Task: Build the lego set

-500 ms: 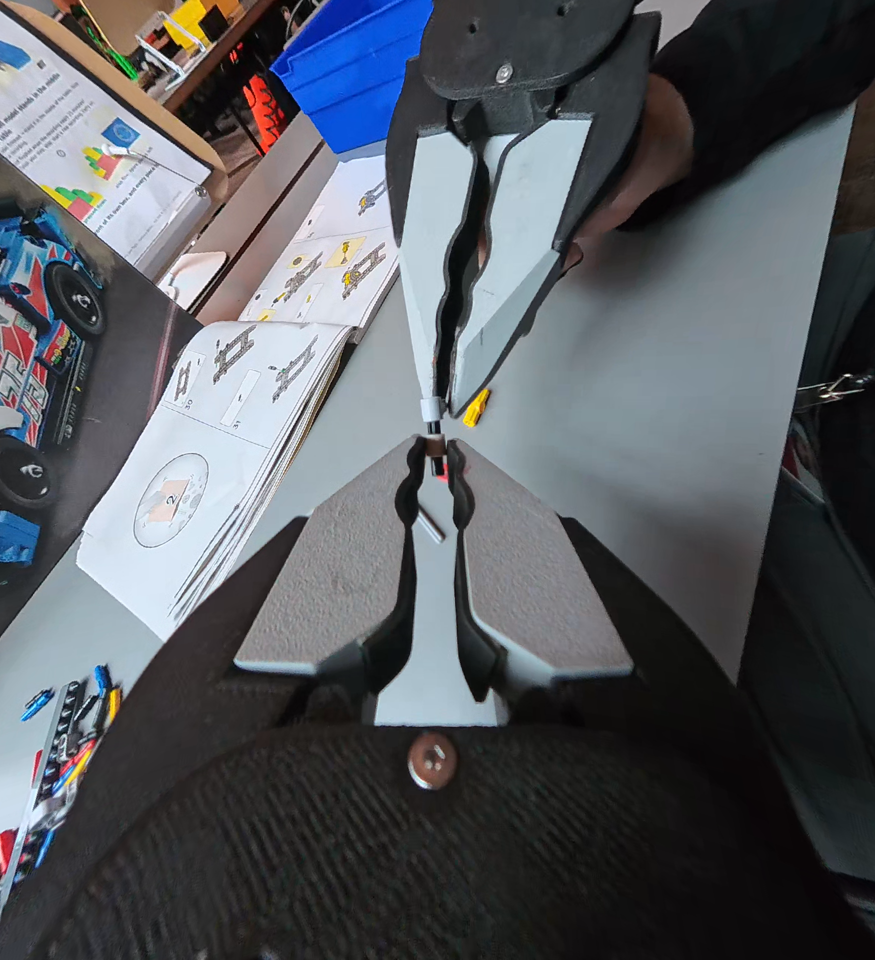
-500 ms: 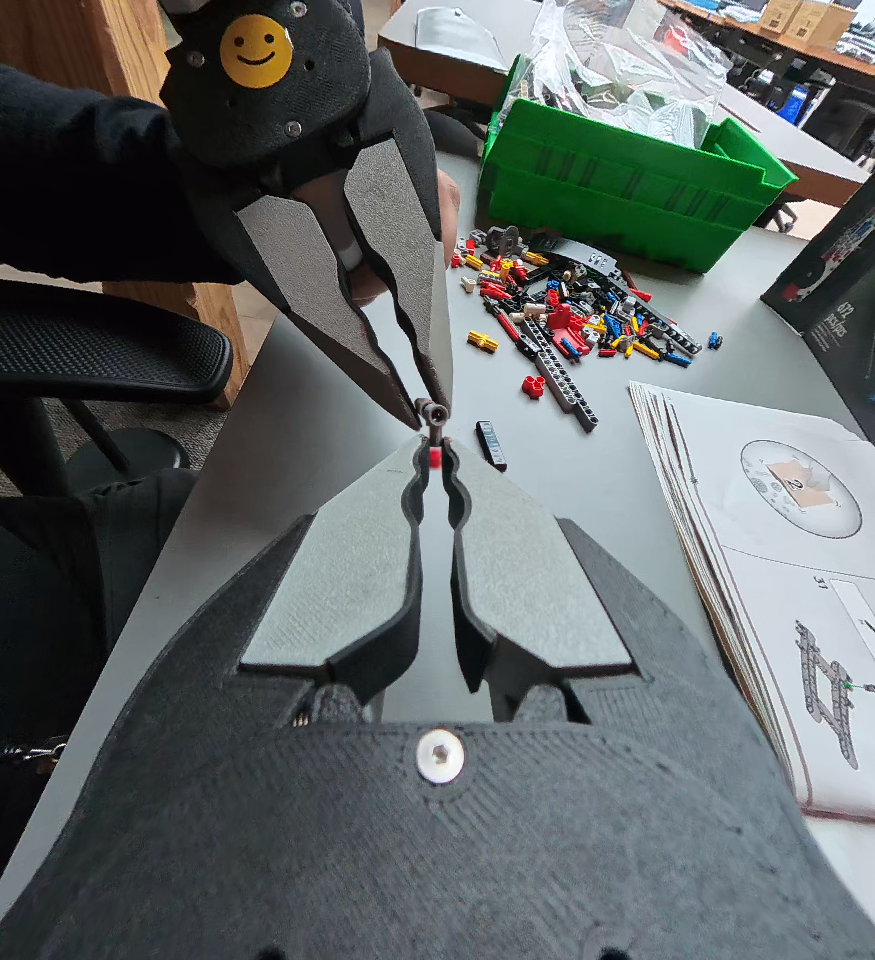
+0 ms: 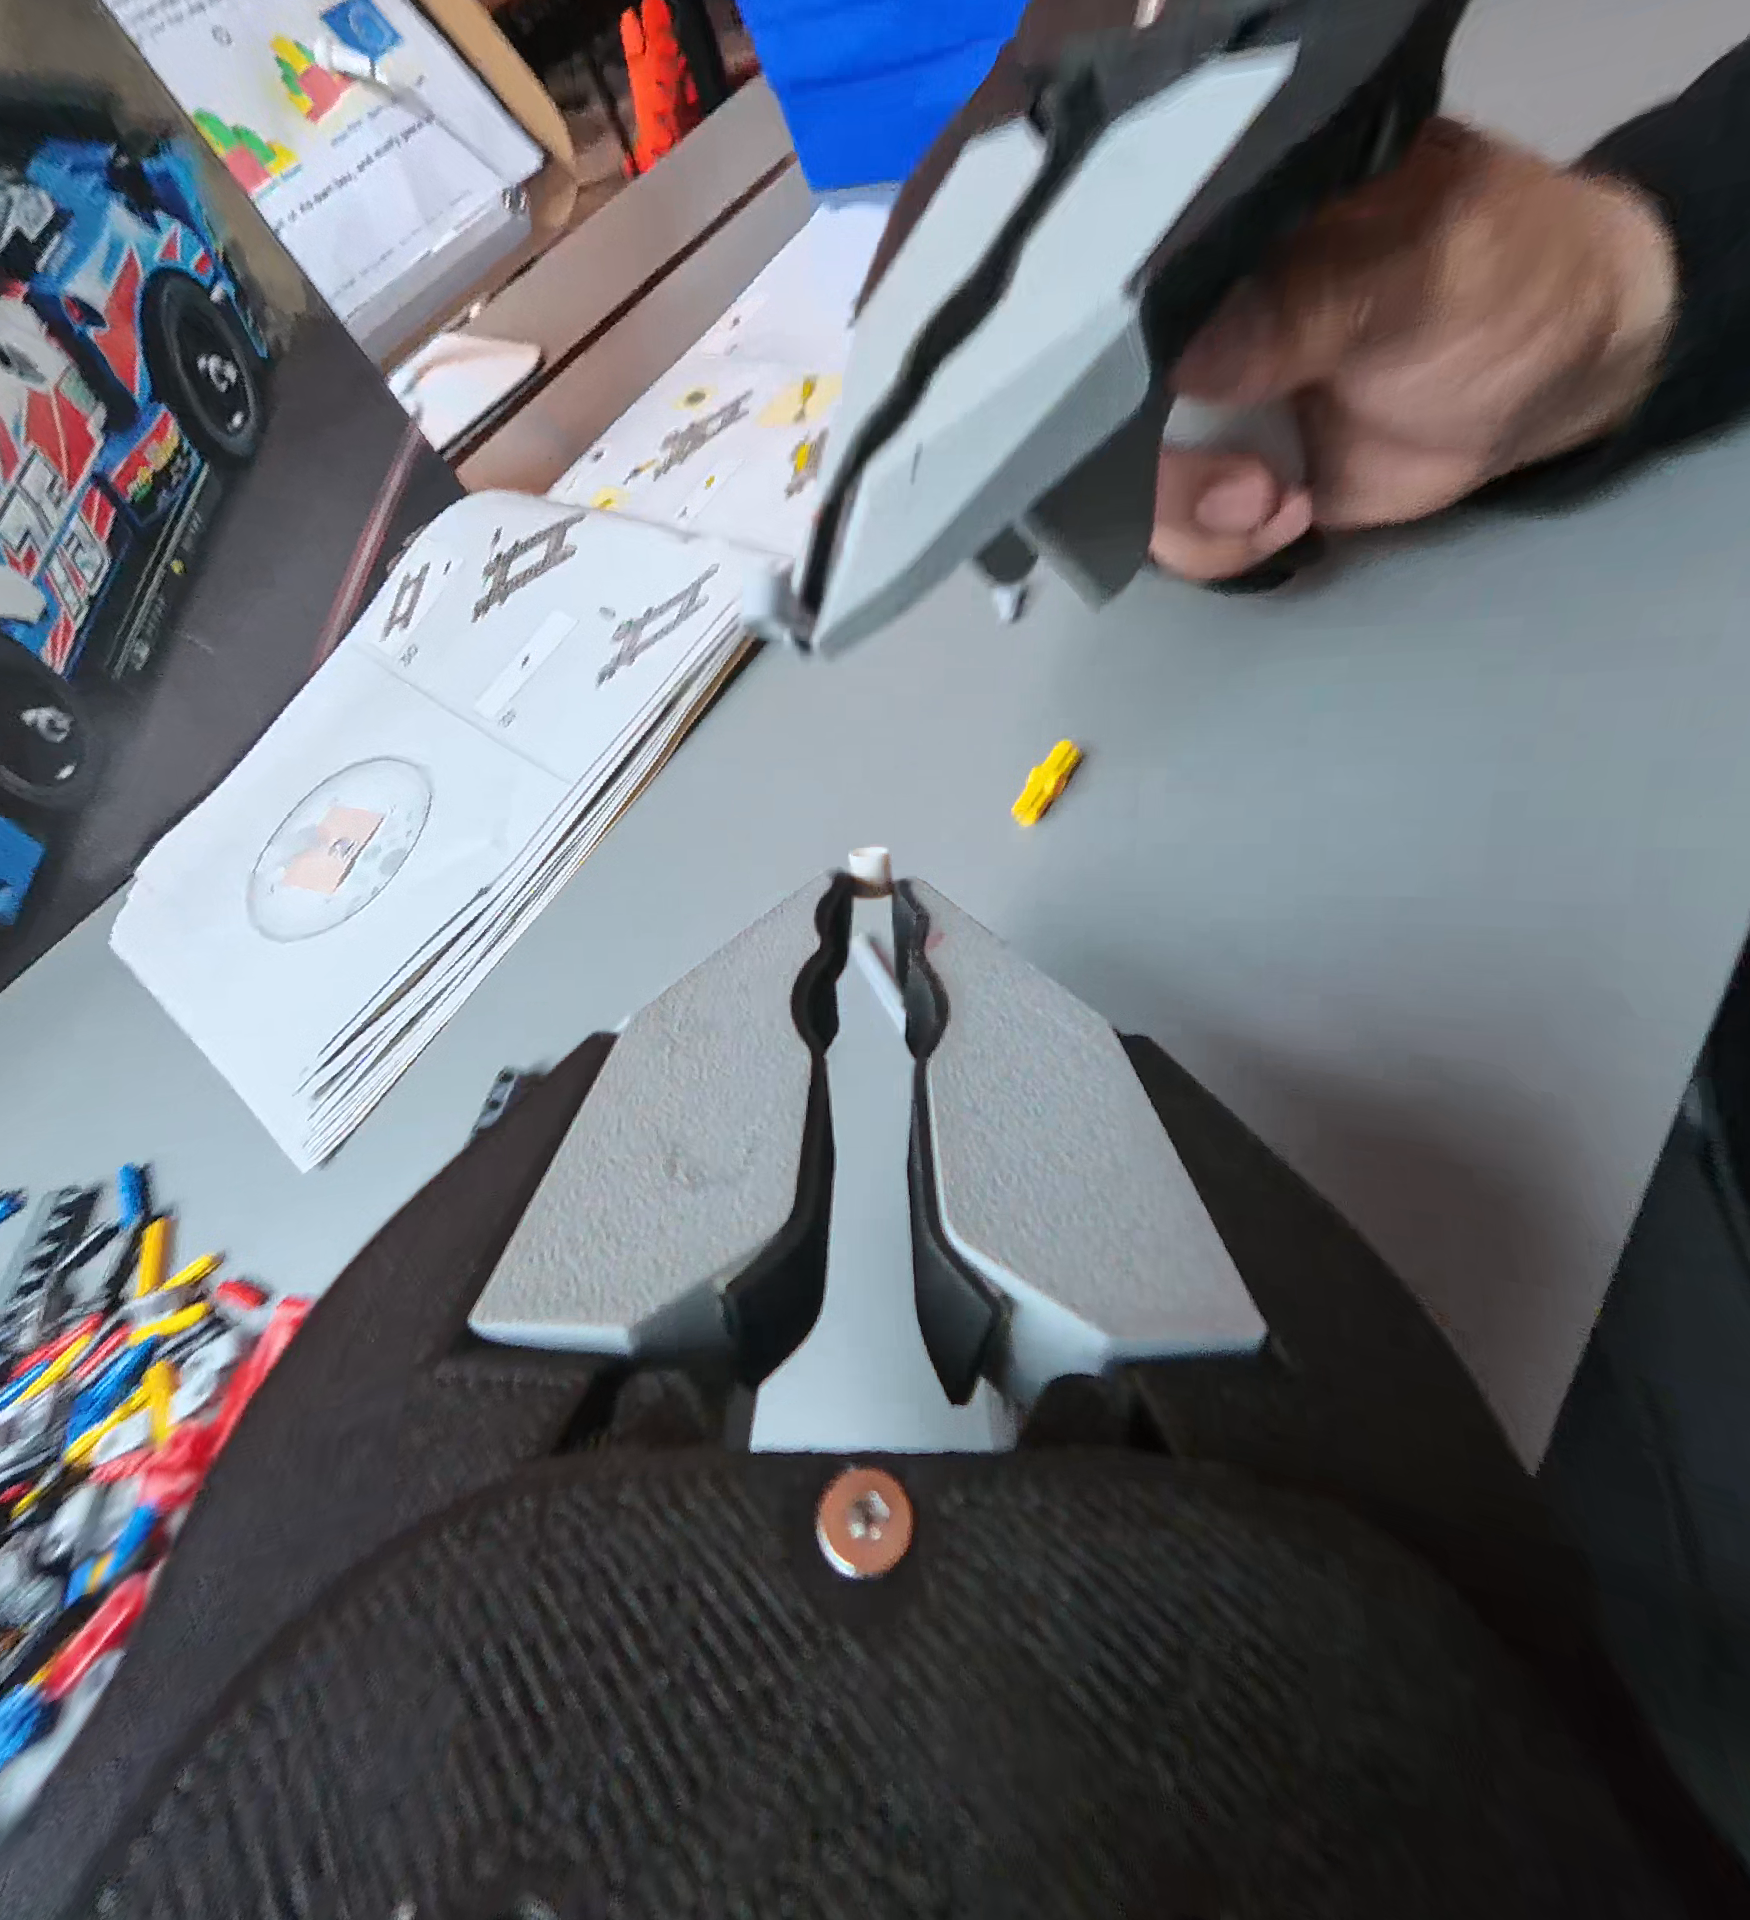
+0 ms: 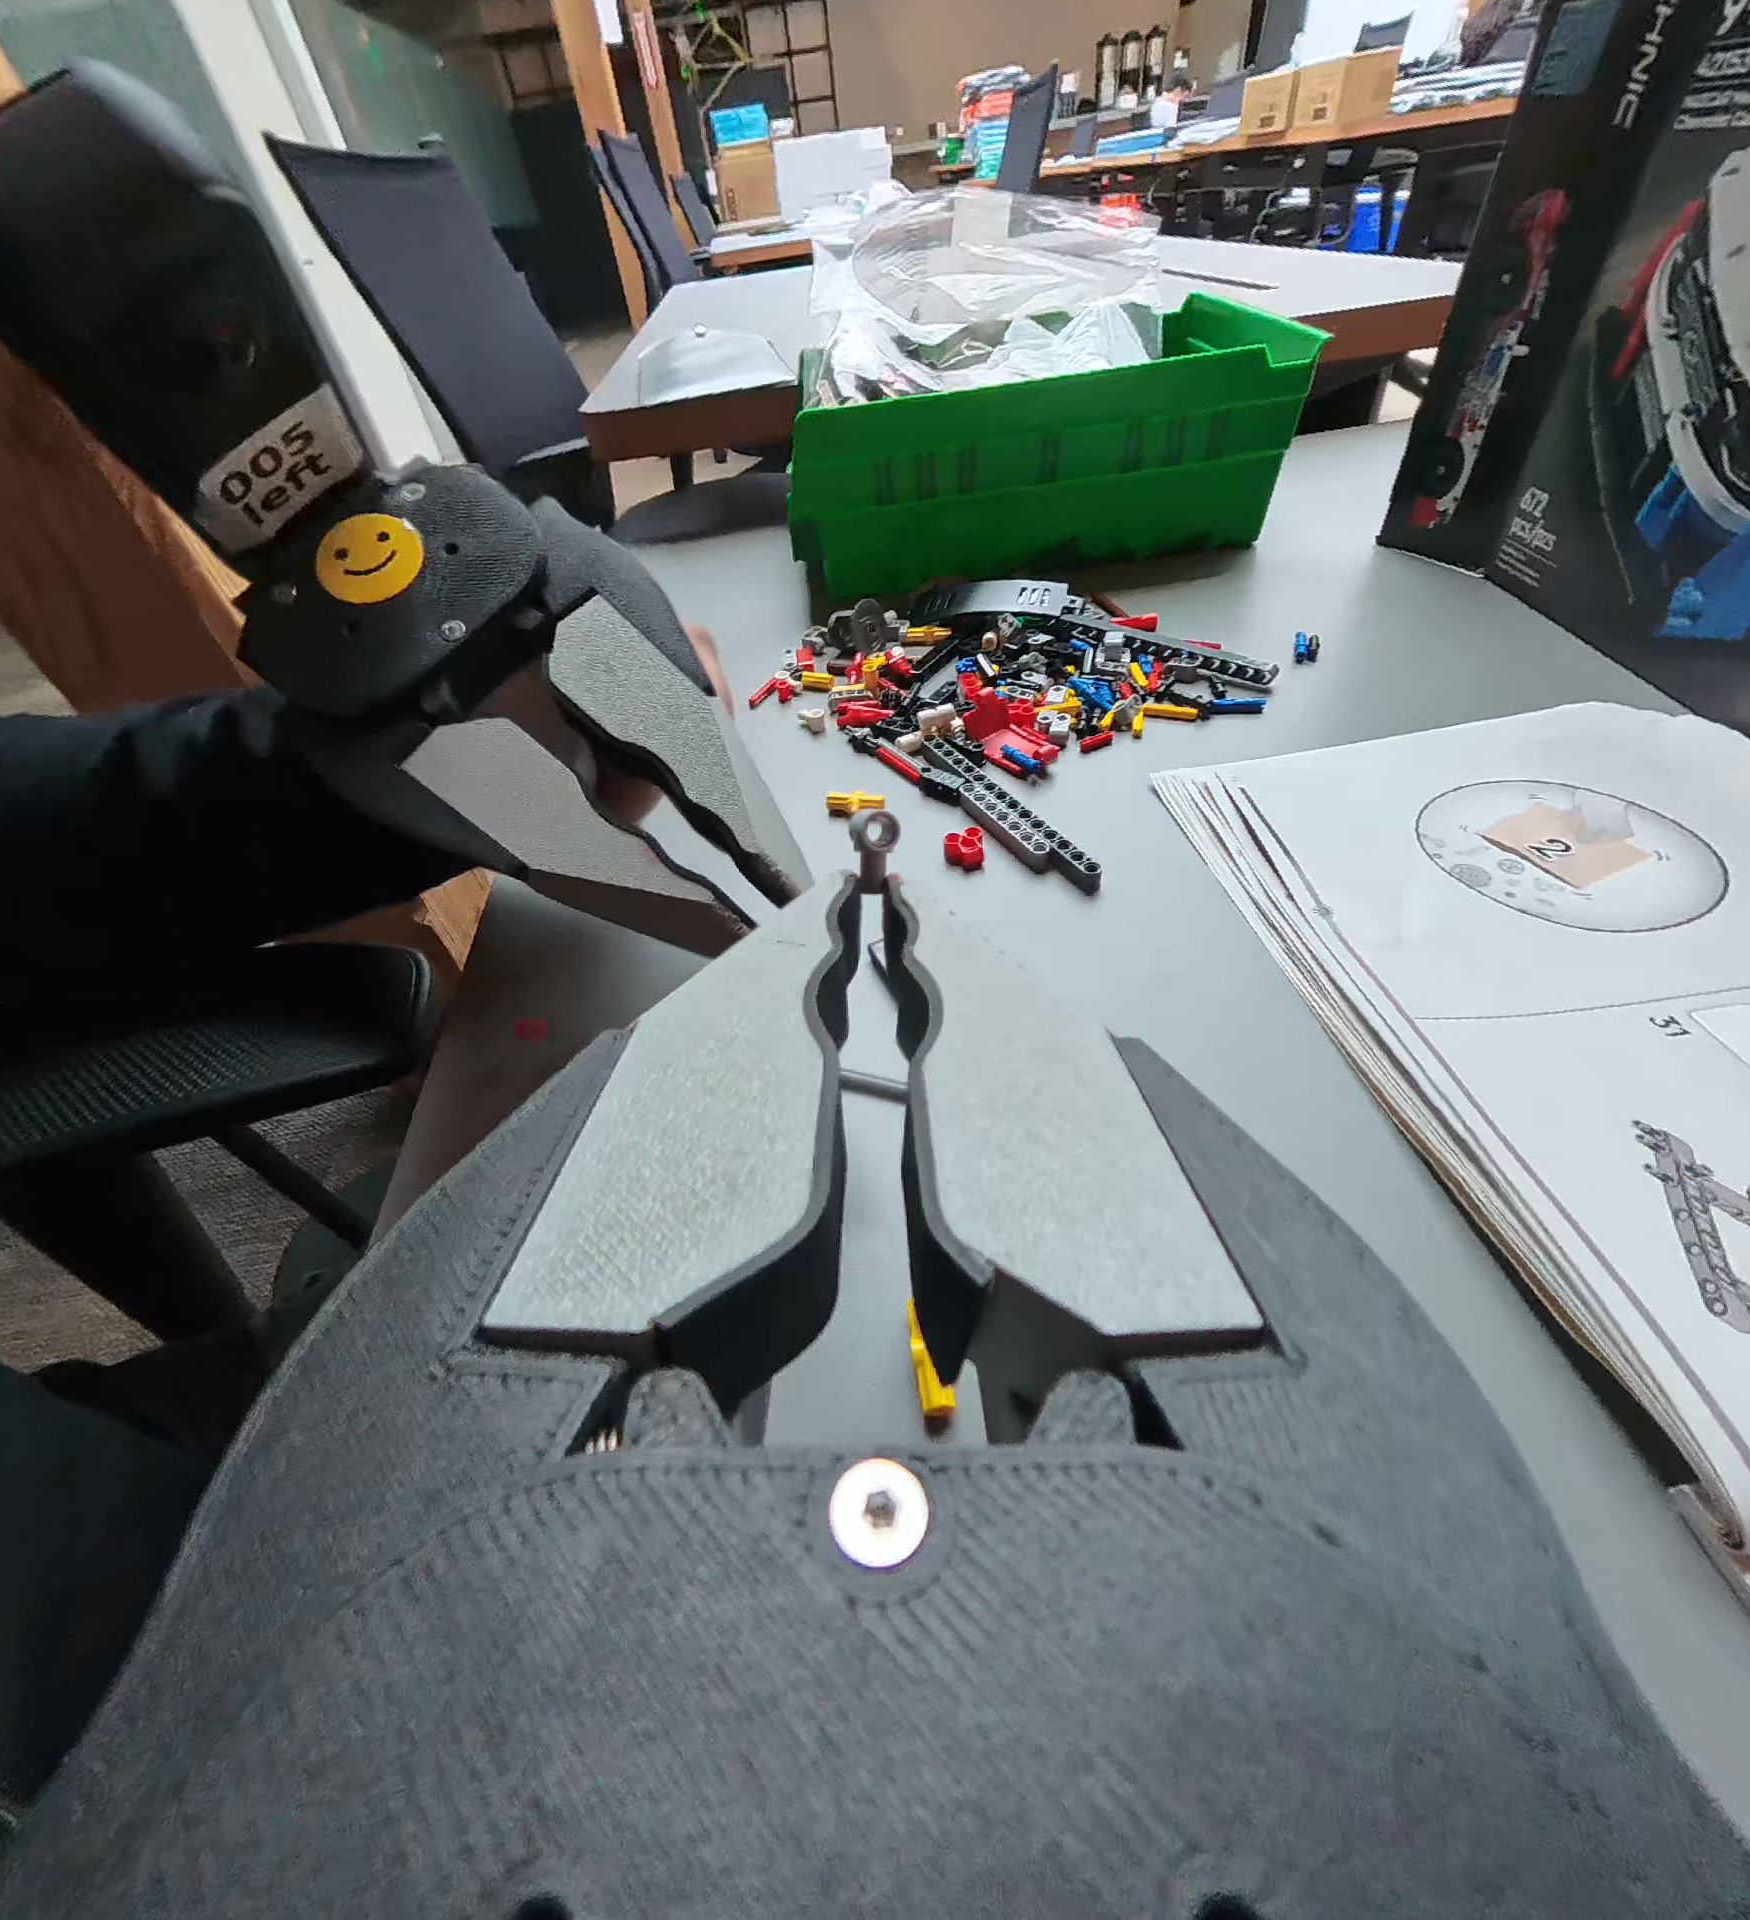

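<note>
1 green bin [image 4: 1047,488] full of clear plastic bags [image 4: 996,281]

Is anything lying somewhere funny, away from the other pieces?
Yes. One yellow piece lies alone on the bare grey table, far from the pile of pieces by the green bin. Nothing looks broken or spilled.

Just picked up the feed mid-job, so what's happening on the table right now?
A person holds a tool in each hand over a grey table. The left tool is shut on a small white-tipped piece; the right tool is shut on a grey ring-ended pin. The two tips are apart. Loose lego parts and the open instruction booklet lie nearby.
</note>
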Tool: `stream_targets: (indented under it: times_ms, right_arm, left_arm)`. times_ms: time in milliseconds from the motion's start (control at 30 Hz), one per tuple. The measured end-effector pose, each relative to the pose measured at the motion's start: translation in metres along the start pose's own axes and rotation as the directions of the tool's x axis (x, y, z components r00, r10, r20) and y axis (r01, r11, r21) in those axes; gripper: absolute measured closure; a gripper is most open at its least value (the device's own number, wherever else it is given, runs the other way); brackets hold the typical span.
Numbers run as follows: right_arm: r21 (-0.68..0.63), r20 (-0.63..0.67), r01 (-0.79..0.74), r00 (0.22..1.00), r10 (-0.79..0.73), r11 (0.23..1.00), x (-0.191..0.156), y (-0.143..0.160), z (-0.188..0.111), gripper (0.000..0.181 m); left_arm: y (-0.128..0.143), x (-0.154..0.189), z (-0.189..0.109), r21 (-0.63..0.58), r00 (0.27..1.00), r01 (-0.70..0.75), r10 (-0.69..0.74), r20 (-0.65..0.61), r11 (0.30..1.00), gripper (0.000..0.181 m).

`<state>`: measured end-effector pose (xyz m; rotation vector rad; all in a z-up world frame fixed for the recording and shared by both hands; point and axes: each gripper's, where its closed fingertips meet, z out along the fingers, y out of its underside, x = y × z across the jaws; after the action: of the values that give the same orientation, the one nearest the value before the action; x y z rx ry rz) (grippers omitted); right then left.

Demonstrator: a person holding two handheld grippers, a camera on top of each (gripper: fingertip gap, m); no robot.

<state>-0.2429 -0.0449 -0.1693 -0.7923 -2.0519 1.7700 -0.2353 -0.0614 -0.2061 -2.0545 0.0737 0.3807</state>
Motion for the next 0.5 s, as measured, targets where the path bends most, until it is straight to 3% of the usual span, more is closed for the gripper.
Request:
stream_targets:
  times_ms: [67, 200, 233, 300, 367, 433, 500]
  right_arm:
    - [-0.001, -0.006, 0.009, 1.0, -0.009, 1.0, 0.001, 0.0, -0.003, 0.181]
    - [-0.03, -0.038, 0.082, 0.996, -0.083, 0.996, 0.0, 0.009, -0.008, 0.181]
    - [-0.055, -0.055, 0.108, 0.992, -0.111, 0.993, 0.001, 0.013, -0.007, 0.181]
    - [-0.146, -0.102, 0.175, 0.976, -0.19, 0.974, 0.008, 0.025, -0.001, 0.181]
    - [-0.271, -0.142, 0.211, 0.956, -0.256, 0.939, 0.015, 0.043, 0.007, 0.18]
    - [-0.363, -0.157, 0.224, 0.942, -0.296, 0.905, 0.017, 0.057, 0.011, 0.18]
    - [-0.386, -0.157, 0.253, 0.929, -0.334, 0.887, 0.015, 0.061, 0.01, 0.181]
  left_arm:
    - [0.008, -0.009, -0.013, -0.046, 0.998, -0.023, 0.026, 0.05, 0.999, 0.176]
    - [0.026, -0.003, -0.051, -0.105, 0.994, 0.113, -0.114, 0.0, 0.988, 0.176]
    - [0.041, -0.013, -0.056, -0.146, 0.991, 0.12, -0.11, 0.08, 0.982, 0.176]
    - [0.086, -0.059, -0.07, -0.303, 0.934, 0.128, -0.013, 0.356, 0.944, 0.175]
    - [0.115, -0.078, -0.072, -0.384, 0.913, 0.163, 0.009, 0.408, 0.909, 0.172]
    - [0.12, -0.078, -0.062, -0.356, 0.927, 0.227, -0.089, 0.364, 0.906, 0.153]
    - [0.115, -0.084, -0.058, -0.298, 0.913, 0.309, -0.193, 0.36, 0.903, 0.153]
